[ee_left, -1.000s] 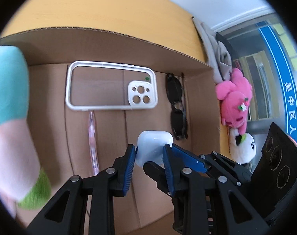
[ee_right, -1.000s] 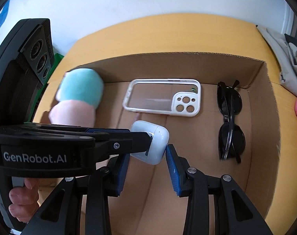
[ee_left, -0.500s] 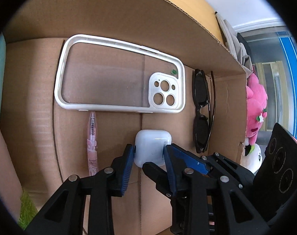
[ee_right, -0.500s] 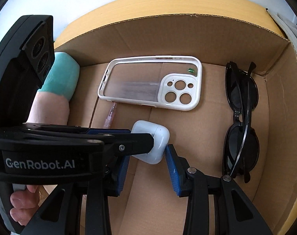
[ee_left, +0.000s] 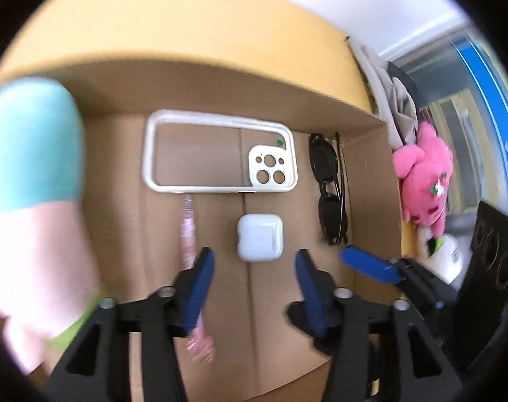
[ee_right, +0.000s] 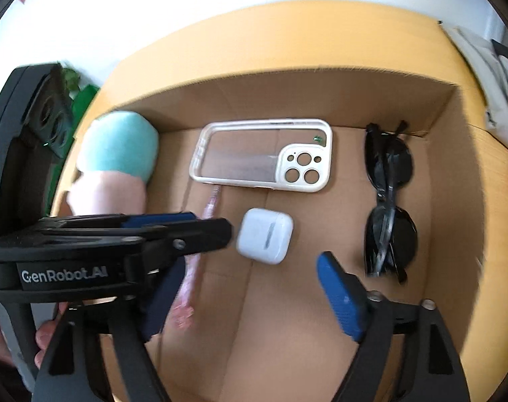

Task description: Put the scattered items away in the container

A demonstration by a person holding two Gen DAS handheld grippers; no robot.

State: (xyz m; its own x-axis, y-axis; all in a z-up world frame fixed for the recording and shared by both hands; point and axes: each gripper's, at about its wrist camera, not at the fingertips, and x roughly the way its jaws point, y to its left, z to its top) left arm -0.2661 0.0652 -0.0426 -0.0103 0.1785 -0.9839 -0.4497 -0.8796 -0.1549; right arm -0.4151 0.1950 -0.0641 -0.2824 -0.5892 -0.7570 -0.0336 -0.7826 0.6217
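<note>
My left hand-held gripper (ee_left: 254, 264) is hanging wide open and empty over the earbud case (ee_left: 260, 238) in the box (ee_left: 220, 77). My right hand-held gripper (ee_right: 254, 288) is gaping too, risking snagging the sunglasses (ee_right: 389, 201).

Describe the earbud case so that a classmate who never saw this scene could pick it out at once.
Look on the floor of the brown cardboard box. Below the clear white-rimmed phone case and left of the black sunglasses lies the small white earbud case, the only rounded, solid white pebble there.

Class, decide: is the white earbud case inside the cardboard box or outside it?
Inside: the earbud case lies on the cardboard box floor, free of both open grippers.
</note>
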